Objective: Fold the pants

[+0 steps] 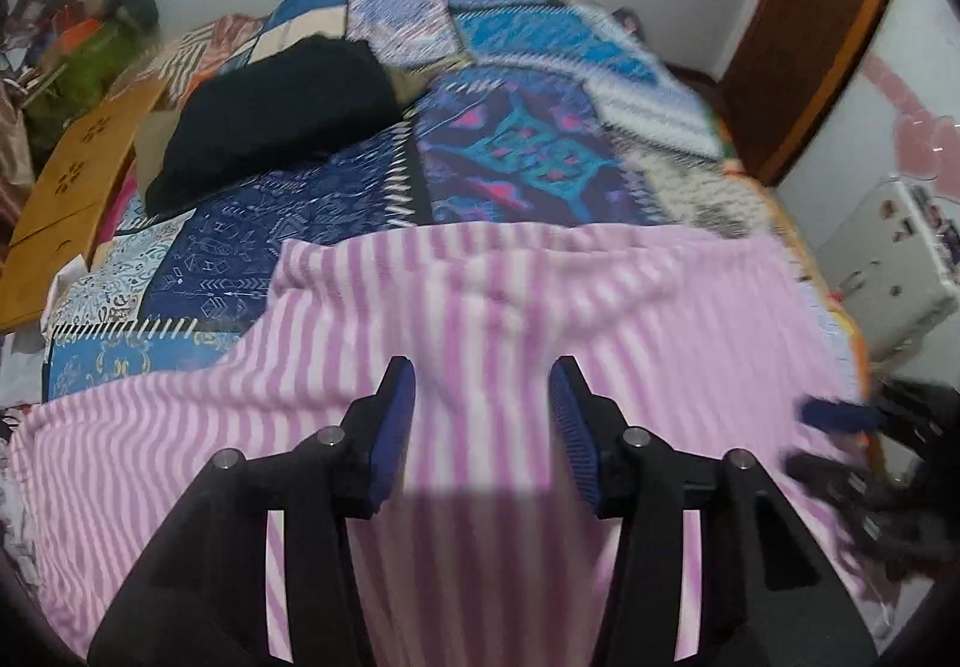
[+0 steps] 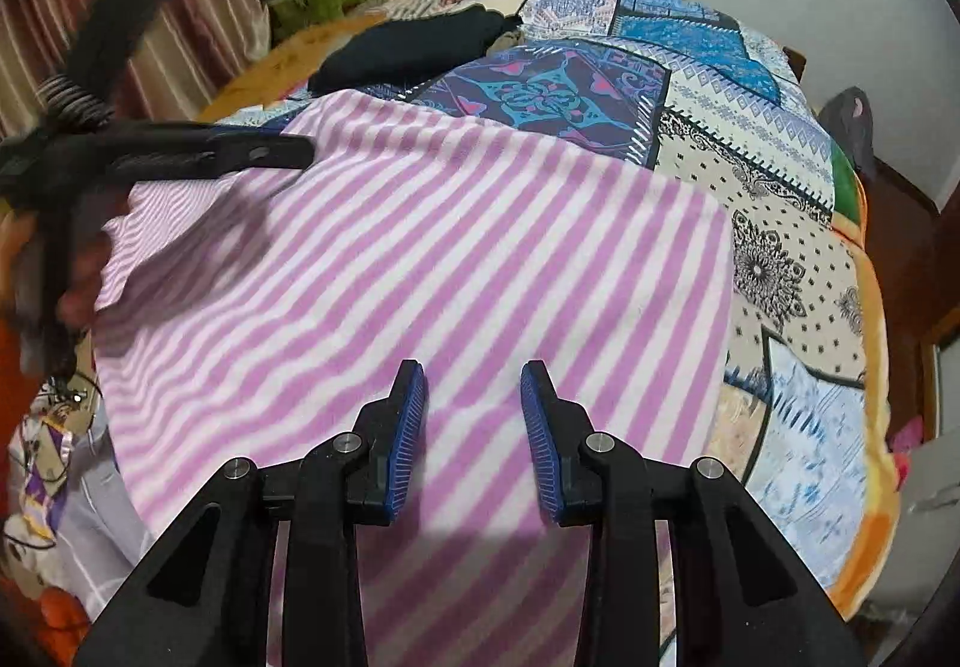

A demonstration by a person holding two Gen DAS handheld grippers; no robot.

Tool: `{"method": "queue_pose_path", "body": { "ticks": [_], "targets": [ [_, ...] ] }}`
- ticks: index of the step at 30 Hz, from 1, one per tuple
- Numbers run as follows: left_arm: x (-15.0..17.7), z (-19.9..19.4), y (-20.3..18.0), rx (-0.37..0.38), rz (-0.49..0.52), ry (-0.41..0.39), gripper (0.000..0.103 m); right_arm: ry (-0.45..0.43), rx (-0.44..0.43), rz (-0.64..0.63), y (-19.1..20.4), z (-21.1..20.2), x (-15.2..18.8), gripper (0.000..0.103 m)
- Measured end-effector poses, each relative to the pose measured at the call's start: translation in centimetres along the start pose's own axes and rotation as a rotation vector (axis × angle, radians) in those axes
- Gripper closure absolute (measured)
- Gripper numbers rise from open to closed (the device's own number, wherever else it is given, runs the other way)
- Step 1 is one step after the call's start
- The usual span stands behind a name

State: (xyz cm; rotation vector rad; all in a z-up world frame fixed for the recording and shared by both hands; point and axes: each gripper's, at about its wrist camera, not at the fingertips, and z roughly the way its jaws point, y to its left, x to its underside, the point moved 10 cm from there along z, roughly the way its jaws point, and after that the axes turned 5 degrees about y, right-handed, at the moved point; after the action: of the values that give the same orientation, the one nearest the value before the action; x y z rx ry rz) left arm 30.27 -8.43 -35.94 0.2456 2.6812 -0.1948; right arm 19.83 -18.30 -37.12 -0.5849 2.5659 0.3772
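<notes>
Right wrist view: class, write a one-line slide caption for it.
Open right claw over pink-striped pants spread on a patchwork quilt, left claw at their far edge.

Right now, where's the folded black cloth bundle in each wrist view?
Left wrist: folded black cloth bundle upper left, beyond the pink-and-white striped pants.
Right wrist: bundle top centre-left, beyond the pants.
Shared landmark: blue patchwork bedspread.

One pair of pink-and-white striped pants lies on one bed under a patchwork quilt. One folded black garment sits further back. Two tongs are visible: left and right.
</notes>
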Motion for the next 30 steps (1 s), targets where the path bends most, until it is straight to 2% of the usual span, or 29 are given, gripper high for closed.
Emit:
{"method": "queue_pose_path", "body": {
  "ticks": [2, 5, 7, 10, 14, 17, 22, 24, 26, 30],
  "targets": [
    [-0.2, 1.6, 1.2, -0.015, -0.022, 0.037, 0.053, -0.006, -0.001, -0.005, 0.0, -0.4, 0.6, 0.072],
    [-0.1, 3.2, 2.6, 0.052, -0.091, 0.073, 0.048, 0.0, -0.01, 0.006, -0.1, -1.1, 1.8, 0.072],
    [-0.3, 3.1, 3.2, 0.055, -0.109, 0.066, 0.046, 0.006, 0.0, 0.003, -0.4, -1.5, 3.1, 0.072],
    [-0.4, 2.9, 4.1, 0.005, -0.1, 0.047, 0.04, 0.021, 0.018, 0.0, -0.9, -2.3, 4.6, 0.072],
    [-0.3, 1.3, 5.8, -0.065, -0.093, 0.021, 0.04, 0.057, 0.042, 0.013, -1.6, -3.2, 6.2, 0.071],
    [-0.3, -1.8, 9.6, -0.221, -0.108, -0.029, 0.042, 0.083, 0.084, 0.003, -2.0, -4.0, 6.6, 0.071],
    [1.4, -8.3, 14.2, -0.223, -0.172, -0.117, 0.042, 0.023, 0.084, 0.008, -1.4, -6.1, 4.0, 0.071],
    [2.9, -11.0, 16.0, -0.239, -0.196, -0.151, 0.037, -0.02, 0.067, 0.0, -0.4, -6.7, 2.1, 0.07],
    [4.7, -13.2, 17.5, -0.24, -0.226, -0.18, 0.027, -0.055, 0.057, -0.023, 0.8, -7.0, 0.4, 0.068],
    [9.4, -16.4, 20.0, -0.219, -0.302, -0.21, 0.019, -0.114, 0.018, -0.083, 4.2, -6.7, -3.0, 0.067]
  ]
}}
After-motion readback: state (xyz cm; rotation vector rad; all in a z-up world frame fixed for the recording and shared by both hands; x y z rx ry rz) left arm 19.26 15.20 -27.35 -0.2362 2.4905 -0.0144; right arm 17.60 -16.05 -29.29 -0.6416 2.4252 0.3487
